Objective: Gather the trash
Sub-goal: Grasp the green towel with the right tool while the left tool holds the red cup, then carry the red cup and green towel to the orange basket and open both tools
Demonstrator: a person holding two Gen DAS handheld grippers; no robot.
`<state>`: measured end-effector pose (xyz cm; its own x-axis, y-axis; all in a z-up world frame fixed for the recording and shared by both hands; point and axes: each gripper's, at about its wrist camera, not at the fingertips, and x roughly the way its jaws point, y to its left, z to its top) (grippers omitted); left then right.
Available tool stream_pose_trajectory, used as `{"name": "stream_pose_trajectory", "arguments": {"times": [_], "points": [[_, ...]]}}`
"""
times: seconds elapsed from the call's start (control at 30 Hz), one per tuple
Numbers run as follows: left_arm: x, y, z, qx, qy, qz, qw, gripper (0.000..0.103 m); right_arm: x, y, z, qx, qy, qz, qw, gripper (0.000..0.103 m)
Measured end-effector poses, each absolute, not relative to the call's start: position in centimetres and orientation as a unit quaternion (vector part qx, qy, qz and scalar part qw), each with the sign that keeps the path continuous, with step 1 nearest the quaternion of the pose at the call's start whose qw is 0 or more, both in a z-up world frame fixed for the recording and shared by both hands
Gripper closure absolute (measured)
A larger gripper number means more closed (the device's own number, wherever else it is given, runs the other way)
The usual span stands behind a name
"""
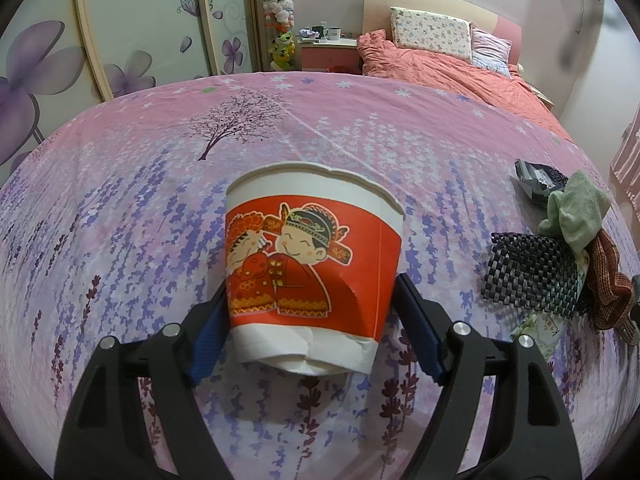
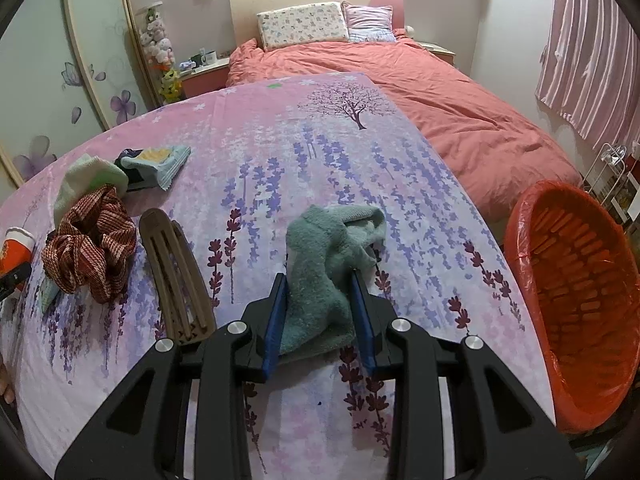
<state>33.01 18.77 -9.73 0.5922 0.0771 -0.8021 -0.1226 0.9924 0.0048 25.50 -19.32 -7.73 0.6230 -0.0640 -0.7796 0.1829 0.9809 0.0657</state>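
Your left claw (image 1: 310,312) is gripping the dented paper cup (image 1: 312,264) over the tabletop (image 1: 120,240), while your right claw (image 2: 320,304) is clamping the teal towel (image 2: 324,276) beside the red basket (image 2: 580,292).

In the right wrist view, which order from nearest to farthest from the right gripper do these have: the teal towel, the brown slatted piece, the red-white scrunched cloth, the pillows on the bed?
1. Teal towel: between the fingers of the right gripper.
2. Brown slatted piece: just to the left, on the table sheet.
3. Red-white scrunched cloth: farther left.
4. Pillows: far back, at the headboard.
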Motion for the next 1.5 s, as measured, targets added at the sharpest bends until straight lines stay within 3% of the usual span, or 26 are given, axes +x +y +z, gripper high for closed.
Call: {"name": "stream_pose_trajectory", "arguments": {"times": [0.57, 0.7, 0.77, 0.8, 0.83, 1.2, 1.5], "points": [[32.5, 19.0, -9.9, 0.017, 0.448, -0.012, 0.894, 0.026, 25.5, -19.3, -7.7, 0.074, 0.428, -0.066, 0.898, 0.070], [32.5, 19.6, -9.8, 0.016, 0.445, -0.017, 0.895, 0.032, 25.5, -19.1, -7.6, 0.060, 0.429, -0.077, 0.898, 0.070], [32.6, 19.7, -9.7, 0.016, 0.444, -0.024, 0.895, 0.032, 25.3, -19.1, -7.6, 0.060, 0.428, -0.079, 0.898, 0.075], [32.6, 19.8, -9.7, 0.014, 0.443, -0.029, 0.896, 0.033, 25.1, -19.0, -7.6, 0.062, 0.427, -0.075, 0.899, 0.088], [32.6, 19.8, -9.6, 0.010, 0.442, -0.035, 0.896, 0.033, 24.9, -18.9, -7.6, 0.060, 0.426, -0.073, 0.900, 0.091], [30.0, 17.9, -6.7, 0.025, 0.406, -0.035, 0.913, 0.033, 22.3, -18.7, -5.4, 0.062, 0.394, -0.034, 0.916, 0.092], [26.7, 9.6, -2.3, 0.041, 0.377, -0.096, 0.920, 0.033, 19.5, -21.9, -2.4, 0.096, 0.355, -0.016, 0.930, 0.092]]}}
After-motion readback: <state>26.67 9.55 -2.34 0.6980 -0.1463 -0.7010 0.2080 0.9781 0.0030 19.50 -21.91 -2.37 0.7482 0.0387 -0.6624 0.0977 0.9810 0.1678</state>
